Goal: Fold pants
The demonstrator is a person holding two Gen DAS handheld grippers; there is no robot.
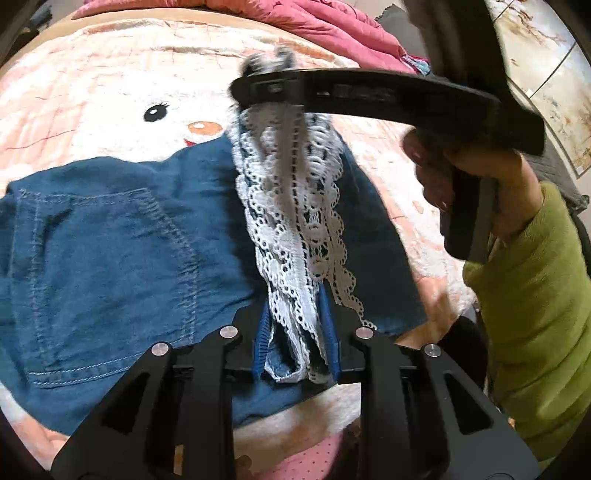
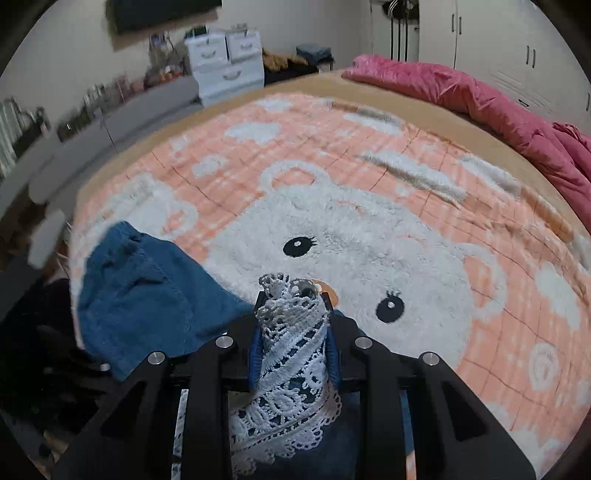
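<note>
The blue denim pants point(image 1: 110, 251) lie on the bear-print blanket point(image 1: 92, 92), back pocket up. Their white lace hem point(image 1: 295, 221) is stretched taut between my two grippers. My left gripper point(image 1: 295, 354) is shut on the near end of the lace hem and denim. My right gripper point(image 1: 273, 88) shows in the left wrist view, above the pants, clamping the far end of the lace. In the right wrist view my right gripper point(image 2: 293, 343) is shut on the bunched lace point(image 2: 291, 332), with the denim point(image 2: 147, 295) hanging to the left over the blanket point(image 2: 369, 221).
A pink quilt point(image 2: 480, 107) lies along the far side of the bed, also in the left wrist view point(image 1: 332, 26). White drawers point(image 2: 229, 62) and a grey bench point(image 2: 110, 129) stand beyond the bed. My green sleeve point(image 1: 535, 295) is at right.
</note>
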